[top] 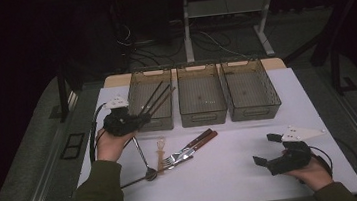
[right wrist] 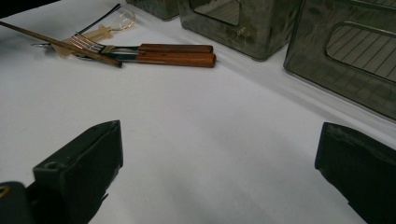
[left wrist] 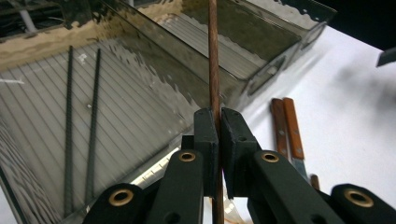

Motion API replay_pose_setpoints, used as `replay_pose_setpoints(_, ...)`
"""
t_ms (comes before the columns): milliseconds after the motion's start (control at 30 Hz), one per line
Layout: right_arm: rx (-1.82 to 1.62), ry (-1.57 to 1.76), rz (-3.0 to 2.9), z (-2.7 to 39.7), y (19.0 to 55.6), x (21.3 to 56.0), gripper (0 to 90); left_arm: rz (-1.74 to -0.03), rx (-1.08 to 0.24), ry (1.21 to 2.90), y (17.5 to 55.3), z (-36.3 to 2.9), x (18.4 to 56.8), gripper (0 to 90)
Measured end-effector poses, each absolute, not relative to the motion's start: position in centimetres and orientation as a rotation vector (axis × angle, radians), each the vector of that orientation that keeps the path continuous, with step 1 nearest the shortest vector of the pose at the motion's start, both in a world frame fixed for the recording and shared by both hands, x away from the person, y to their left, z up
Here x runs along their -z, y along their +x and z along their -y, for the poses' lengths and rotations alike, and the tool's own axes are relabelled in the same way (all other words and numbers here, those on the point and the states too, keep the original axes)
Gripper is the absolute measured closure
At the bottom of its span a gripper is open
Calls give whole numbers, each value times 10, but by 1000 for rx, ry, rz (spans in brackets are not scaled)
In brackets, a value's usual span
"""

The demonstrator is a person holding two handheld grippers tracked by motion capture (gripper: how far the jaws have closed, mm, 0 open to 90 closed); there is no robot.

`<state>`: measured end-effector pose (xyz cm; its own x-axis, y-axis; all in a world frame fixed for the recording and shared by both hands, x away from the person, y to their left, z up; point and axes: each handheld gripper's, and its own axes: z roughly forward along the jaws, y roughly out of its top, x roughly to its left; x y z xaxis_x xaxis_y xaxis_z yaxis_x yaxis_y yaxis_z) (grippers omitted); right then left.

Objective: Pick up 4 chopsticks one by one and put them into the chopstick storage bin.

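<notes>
Fingers of left gripper [left wrist: 218,140] pinch a brown chopstick [left wrist: 214,65], its lower end hidden; right gripper [right wrist: 219,163] gapes wide.

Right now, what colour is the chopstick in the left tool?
Brown chopstick, clearest in the left gripper view.

We are looking down on a white table [top: 234,170] that is sitting on grey carpeted floor [top: 32,161], with darkness swallowing the room at nine and three o'clock. At twelve o'clock, the pale metal legs of a desk frame [top: 186,29] are standing on the carpet, and black cables [top: 146,48] are trailing across the floor around eleven. Light is falling mostly on the tabletop, leaving the far wall black.
</notes>
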<state>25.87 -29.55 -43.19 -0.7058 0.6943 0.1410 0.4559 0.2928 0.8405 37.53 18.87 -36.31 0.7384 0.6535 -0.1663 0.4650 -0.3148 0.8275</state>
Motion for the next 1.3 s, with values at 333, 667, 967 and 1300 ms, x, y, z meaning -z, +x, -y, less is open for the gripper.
replay_pose_setpoints(333, -1379, 1049, -2311, 295, 258, 432, 12, -873, -278, 1964, 403, -177, 351, 852)
replay_pose_setpoints(667, -1384, 1049, -2309, 296, 258, 431, 12, -904, -335, 1954, 434, -170, 342, 852)
replay_pose_setpoints(967, -1392, 1047, -2308, 296, 257, 431, 12, -960, -366, 1915, 459, -172, 345, 852)
replay_pose_setpoints(1300, -1405, 1045, -2306, 296, 257, 430, 12, -1060, -389, 1873, 480, -175, 359, 852)
